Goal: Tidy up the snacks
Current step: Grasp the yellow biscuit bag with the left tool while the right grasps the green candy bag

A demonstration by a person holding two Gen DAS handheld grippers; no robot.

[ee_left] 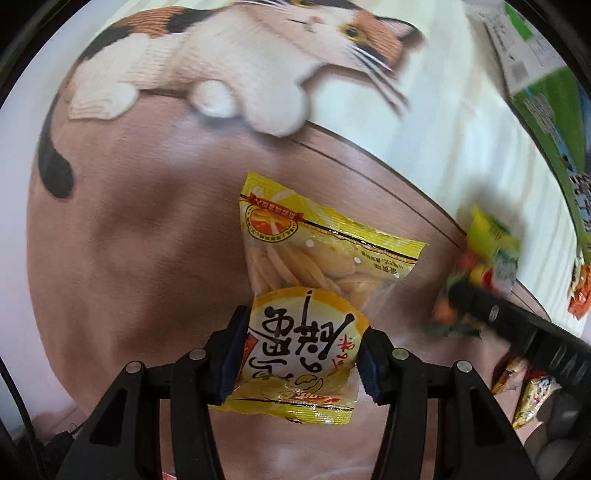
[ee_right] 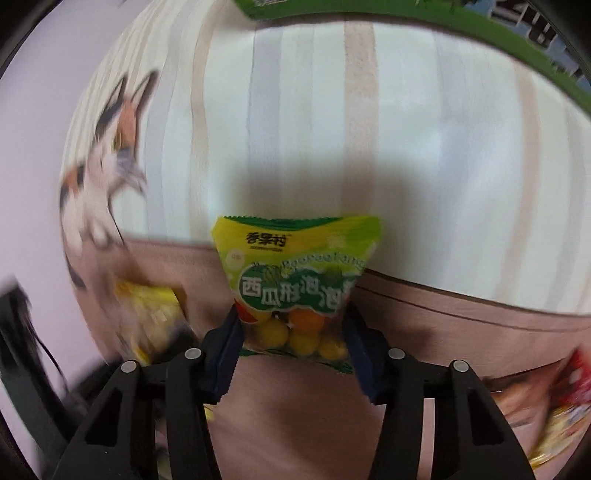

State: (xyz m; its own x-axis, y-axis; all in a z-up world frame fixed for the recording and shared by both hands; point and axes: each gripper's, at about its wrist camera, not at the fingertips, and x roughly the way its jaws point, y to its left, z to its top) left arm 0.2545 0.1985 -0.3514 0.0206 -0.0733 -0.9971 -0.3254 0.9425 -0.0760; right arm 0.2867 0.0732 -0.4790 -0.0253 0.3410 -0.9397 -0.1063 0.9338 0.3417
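My left gripper (ee_left: 301, 354) is shut on a yellow packet of biscuits (ee_left: 317, 266) and holds it above a mat printed with a calico cat (ee_left: 236, 59). My right gripper (ee_right: 293, 343) is shut on a green and yellow bag of round gum balls (ee_right: 295, 273), held over the same mat. In the left wrist view the right gripper (ee_left: 491, 314) shows blurred at the right with the green bag (ee_left: 484, 254). In the right wrist view the yellow packet (ee_right: 151, 317) shows blurred at the left.
A large green box (ee_left: 546, 96) lies at the far right edge of the mat; its edge also runs along the top of the right wrist view (ee_right: 424, 26). Several small snack packets (ee_left: 524, 391) lie at the lower right, with red and yellow ones (ee_right: 561, 406) also at the right.
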